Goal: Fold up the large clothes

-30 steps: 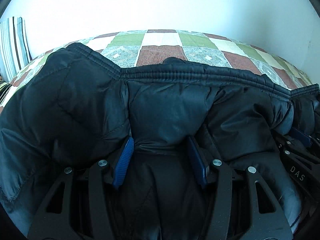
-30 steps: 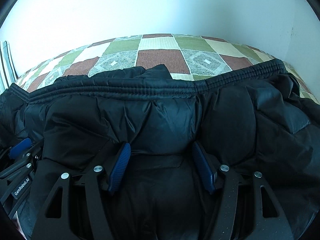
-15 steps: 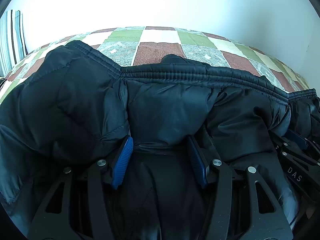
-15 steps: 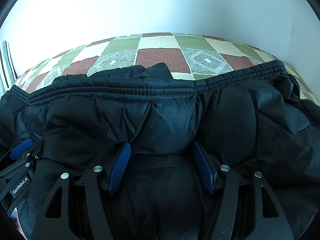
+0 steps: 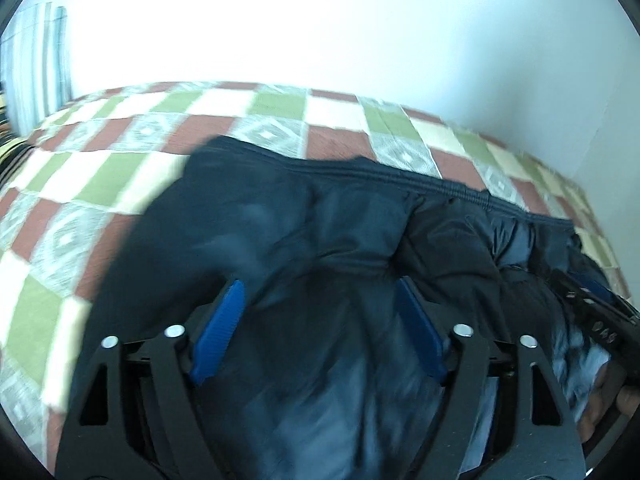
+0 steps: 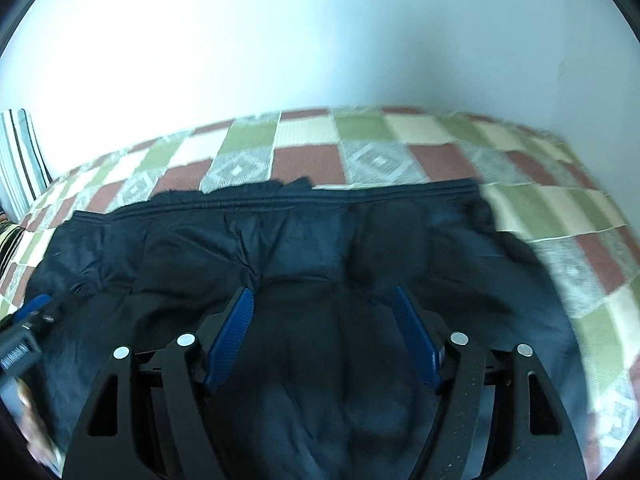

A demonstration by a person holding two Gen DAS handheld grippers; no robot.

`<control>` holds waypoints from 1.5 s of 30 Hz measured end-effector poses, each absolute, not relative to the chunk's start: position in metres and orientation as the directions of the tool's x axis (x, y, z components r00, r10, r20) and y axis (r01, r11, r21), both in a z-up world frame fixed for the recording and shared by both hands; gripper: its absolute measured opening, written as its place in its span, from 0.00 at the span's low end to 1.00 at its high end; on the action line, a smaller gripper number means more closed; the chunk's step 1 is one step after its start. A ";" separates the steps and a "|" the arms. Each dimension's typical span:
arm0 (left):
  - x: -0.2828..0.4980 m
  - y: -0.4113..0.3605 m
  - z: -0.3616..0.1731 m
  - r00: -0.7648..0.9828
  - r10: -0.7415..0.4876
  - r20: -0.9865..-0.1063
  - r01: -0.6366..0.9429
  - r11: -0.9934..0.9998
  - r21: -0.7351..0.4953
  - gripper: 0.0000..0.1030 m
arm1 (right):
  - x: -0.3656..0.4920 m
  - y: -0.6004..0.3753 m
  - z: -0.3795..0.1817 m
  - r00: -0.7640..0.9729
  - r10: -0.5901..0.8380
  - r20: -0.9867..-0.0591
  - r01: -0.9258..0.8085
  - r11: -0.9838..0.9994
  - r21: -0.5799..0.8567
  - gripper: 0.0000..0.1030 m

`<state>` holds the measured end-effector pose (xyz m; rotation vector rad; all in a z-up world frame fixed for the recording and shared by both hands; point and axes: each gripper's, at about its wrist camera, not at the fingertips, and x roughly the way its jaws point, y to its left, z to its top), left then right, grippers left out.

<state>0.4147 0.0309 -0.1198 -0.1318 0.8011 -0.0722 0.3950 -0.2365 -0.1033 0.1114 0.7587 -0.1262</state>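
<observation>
Left-wrist view: a dark padded jacket [image 5: 320, 240] lies in a folded heap on a bed covered with a checked bedspread [image 5: 100, 184] of green, red-brown, cream and grey diamond squares. The jacket's ribbed, elasticated hem [image 5: 400, 178] runs along the far edge of the heap, and beyond it the bedspread meets a plain white wall [image 5: 320, 28]. The left gripper [image 5: 320, 316] points down at the jacket; its jaws are opening, and the two blue pads [image 5: 218, 332] stand wide apart with fabric lying between them but not pinched – a gap shows on each side. At the right edge the right gripper [image 5: 592, 312] reaches onto the same heap, with part of the person's hand [image 5: 616, 400] behind it. A striped cloth [image 5: 36, 60] – curtain or pillow, unclear – stands at the far left.

Right-wrist view: the same jacket [image 6: 304, 248] fills the lower half, its hem [image 6: 320, 196] lying across the bedspread [image 6: 540, 208]. The right gripper [image 6: 324, 320] also has its jaws opening, blue pads [image 6: 230, 336] spread wide over the cloth, none of it clamped. At the lower left the left gripper [image 6: 28, 320] rests near the jacket's edge, and the striped cloth [image 6: 20, 160] stands against the wall [image 6: 320, 40]. Both views are motion-blurred.
</observation>
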 end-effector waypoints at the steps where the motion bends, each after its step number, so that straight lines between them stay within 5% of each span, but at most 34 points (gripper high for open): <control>1: 0.397 0.044 -0.115 0.708 -0.112 -0.698 0.002 0.988 -0.157 0.80 | 0.380 -0.245 -0.097 0.727 -0.080 -0.682 0.163 0.985 0.057 0.74; 11: 0.288 0.132 -0.143 0.687 -0.141 -0.712 -0.121 0.945 -0.304 0.86 | 0.267 -0.346 -0.110 0.688 -0.131 -0.714 0.327 0.934 0.144 0.75; 23: 0.320 0.149 -0.184 0.655 -0.310 -0.689 -0.193 0.813 -0.549 0.86 | 0.283 -0.381 -0.165 0.648 0.079 -0.757 0.369 0.837 0.403 0.76; 26: 0.324 0.147 -0.187 0.664 -0.276 -0.695 -0.207 0.826 -0.525 0.68 | 0.287 -0.380 -0.173 0.648 0.103 -0.754 0.366 0.827 0.428 0.71; 28: 0.324 0.146 -0.188 0.671 -0.294 -0.681 -0.192 0.818 -0.542 0.47 | 0.289 -0.378 -0.176 0.654 0.129 -0.745 0.357 0.816 0.454 0.49; 31: 0.323 0.144 -0.184 0.682 -0.285 -0.673 -0.178 0.828 -0.531 0.30 | 0.286 -0.376 -0.176 0.669 0.147 -0.729 0.342 0.810 0.477 0.33; 37: 0.314 0.142 -0.167 0.708 -0.262 -0.656 -0.163 0.843 -0.513 0.18 | 0.279 -0.367 -0.166 0.687 0.155 -0.710 0.320 0.813 0.487 0.23; 45: 0.273 0.170 -0.146 0.719 -0.218 -0.660 -0.182 0.857 -0.482 0.17 | 0.256 -0.341 -0.159 0.683 0.214 -0.698 0.263 0.820 0.508 0.22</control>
